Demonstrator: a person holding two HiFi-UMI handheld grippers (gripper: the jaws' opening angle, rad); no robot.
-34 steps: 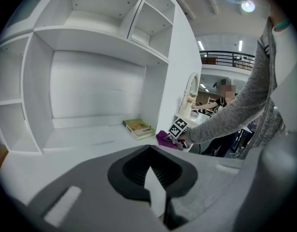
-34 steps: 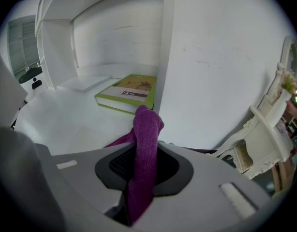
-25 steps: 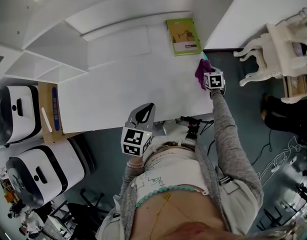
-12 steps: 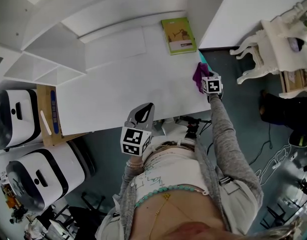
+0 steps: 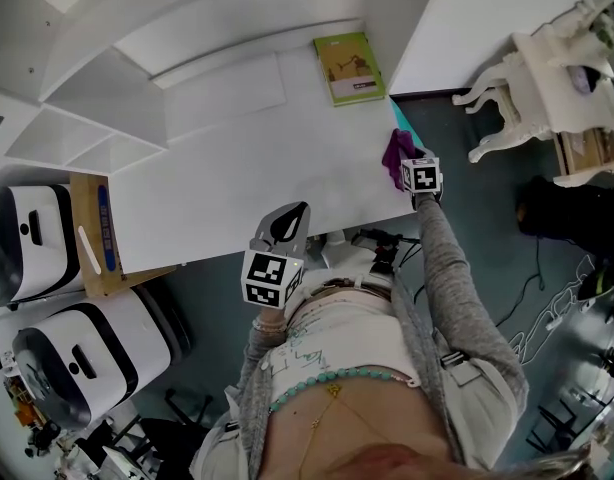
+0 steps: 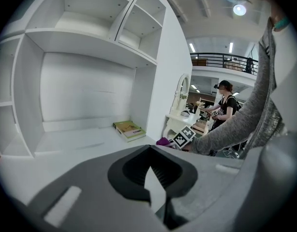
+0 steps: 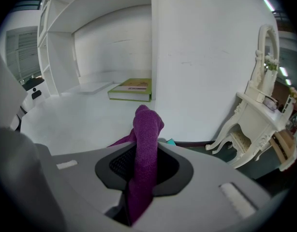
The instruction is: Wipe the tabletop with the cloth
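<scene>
Right gripper view: right claw (image 7: 140, 185) pinches cloth (image 7: 147, 129), lengthwise forward (left claw (image 6: 155, 199) closed).

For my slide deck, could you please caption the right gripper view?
Right gripper shut on the purple cloth, white tabletop and green book beyond.

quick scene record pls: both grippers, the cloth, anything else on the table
left gripper: shut, empty, by the tabletop's near edge
right gripper: shut on cloth
cloth: purple, at the tabletop's right edge
tabletop: white, shelving behind it
book: green, lying flat at the far right corner
</scene>
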